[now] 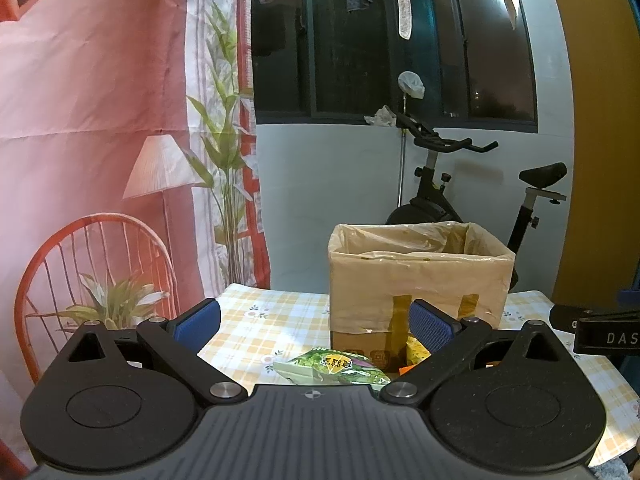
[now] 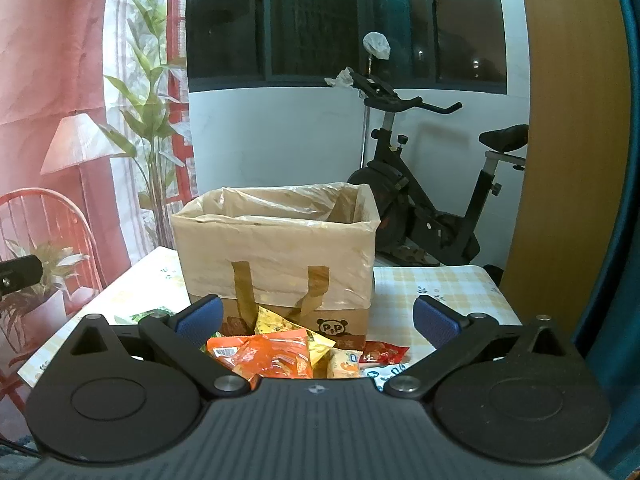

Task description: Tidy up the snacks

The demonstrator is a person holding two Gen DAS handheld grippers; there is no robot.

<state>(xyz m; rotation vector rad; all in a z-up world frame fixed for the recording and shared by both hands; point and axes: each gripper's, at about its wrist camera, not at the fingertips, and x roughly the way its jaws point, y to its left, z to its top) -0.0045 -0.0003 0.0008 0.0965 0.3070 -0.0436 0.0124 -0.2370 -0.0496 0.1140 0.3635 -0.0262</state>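
Note:
A cardboard box (image 1: 420, 280) lined with a clear plastic bag stands on the checked tablecloth (image 1: 272, 320); it also shows in the right wrist view (image 2: 276, 248). A green snack packet (image 1: 336, 368) lies in front of it, below my open, empty left gripper (image 1: 314, 326). In the right wrist view an orange packet (image 2: 268, 356), a yellow packet (image 2: 288, 330), a pale packet (image 2: 344, 364) and a red packet (image 2: 384, 352) lie at the box's foot, below my open, empty right gripper (image 2: 318, 320). Both grippers hover short of the box.
An exercise bike (image 1: 460, 184) stands behind the table by a white wall and dark window. A printed backdrop (image 1: 100, 160) with a red chair, lamp and plants hangs at the left. The right gripper's side (image 1: 600, 330) shows at the right edge of the left wrist view.

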